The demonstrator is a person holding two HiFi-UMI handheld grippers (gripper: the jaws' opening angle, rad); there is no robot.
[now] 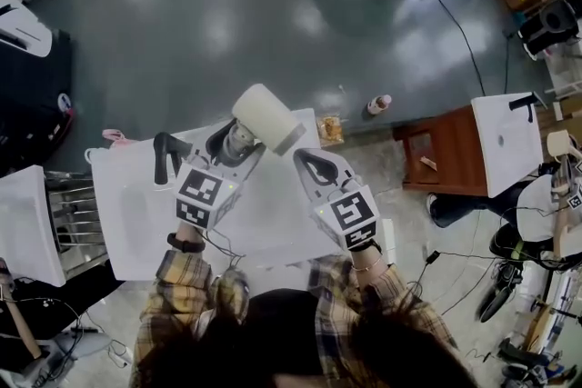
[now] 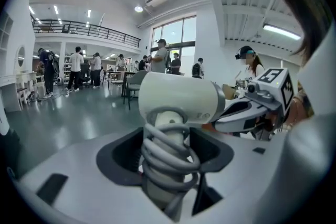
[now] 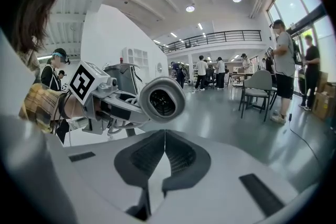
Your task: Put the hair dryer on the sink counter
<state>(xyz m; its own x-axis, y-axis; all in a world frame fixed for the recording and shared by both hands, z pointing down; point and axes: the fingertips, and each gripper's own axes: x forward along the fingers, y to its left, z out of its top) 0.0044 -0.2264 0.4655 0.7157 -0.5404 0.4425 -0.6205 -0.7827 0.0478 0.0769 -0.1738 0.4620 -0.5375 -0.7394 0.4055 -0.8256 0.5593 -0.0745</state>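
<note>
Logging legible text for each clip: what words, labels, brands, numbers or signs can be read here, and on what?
No readable words or numbers anywhere.
Hair dryer: small grey marks on its barrel, too small to read.
Marker cubes: black-and-white square patterns only, no letters.

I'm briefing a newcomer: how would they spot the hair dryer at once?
Find the white sink counter in front of the person. Over it, the left gripper holds the hair dryer by its handle. It alone has a cream barrel and coiled grey cord.
</note>
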